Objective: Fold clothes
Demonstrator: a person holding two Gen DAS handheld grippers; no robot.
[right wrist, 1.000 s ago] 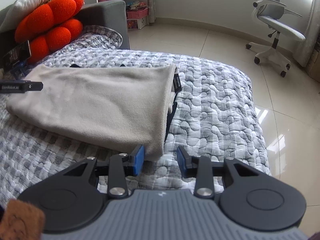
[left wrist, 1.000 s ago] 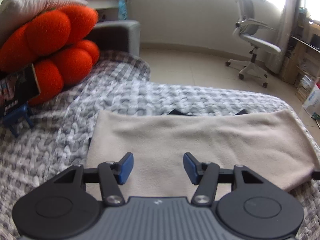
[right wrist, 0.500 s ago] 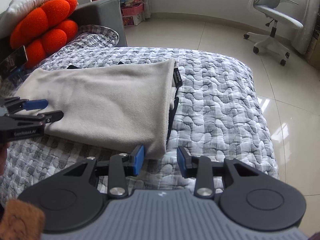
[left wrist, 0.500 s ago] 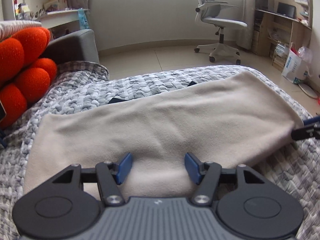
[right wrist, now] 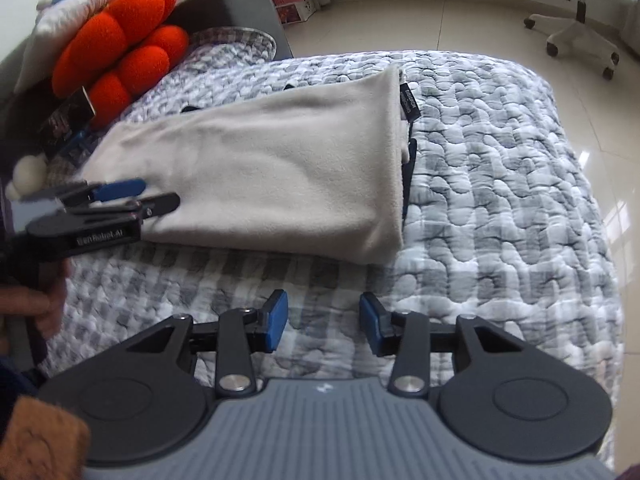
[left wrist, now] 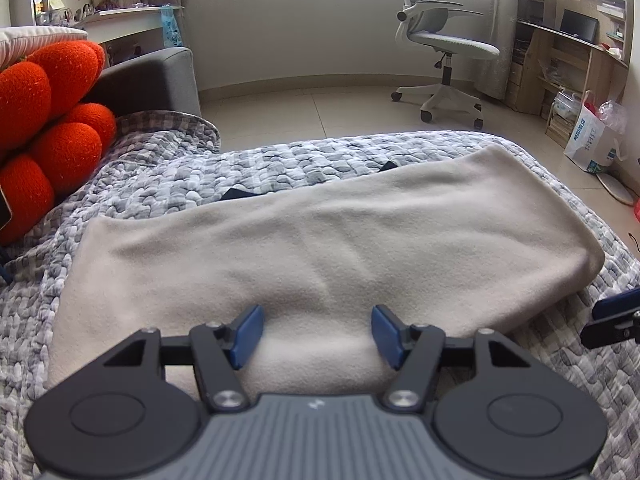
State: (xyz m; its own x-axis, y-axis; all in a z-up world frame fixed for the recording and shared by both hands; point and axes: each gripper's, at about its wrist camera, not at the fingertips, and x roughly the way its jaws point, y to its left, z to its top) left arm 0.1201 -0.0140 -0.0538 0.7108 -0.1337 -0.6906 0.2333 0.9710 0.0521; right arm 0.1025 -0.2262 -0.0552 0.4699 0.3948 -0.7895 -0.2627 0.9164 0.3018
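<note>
A folded beige fleece garment (left wrist: 340, 240) lies flat across the grey patterned quilt (left wrist: 280, 160), with dark lining and a black label showing at its right end (right wrist: 408, 100). My left gripper (left wrist: 317, 336) sits at the garment's near long edge, left of the middle. Its jaws are opening, and a low bulge of the cloth lies between the blue pads without being pinched. In the right wrist view the left gripper (right wrist: 154, 196) rests on the garment's left end. My right gripper (right wrist: 323, 324) hovers over bare quilt, short of the garment's near right corner. Its jaws are opening with nothing between them.
An orange plush cushion (right wrist: 120, 52) and a white pillow lean on the grey sofa arm (left wrist: 160, 76) at the left. Tiled floor, a white office chair (left wrist: 444, 48), a wooden desk and a white bag (left wrist: 592, 144) lie beyond the bed. The quilt's edge drops off at the right (right wrist: 592, 200).
The left gripper swung right and settled lower at the garment's near edge. The right gripper backed off the garment's corner, rolled a little, and its jaws widened.
</note>
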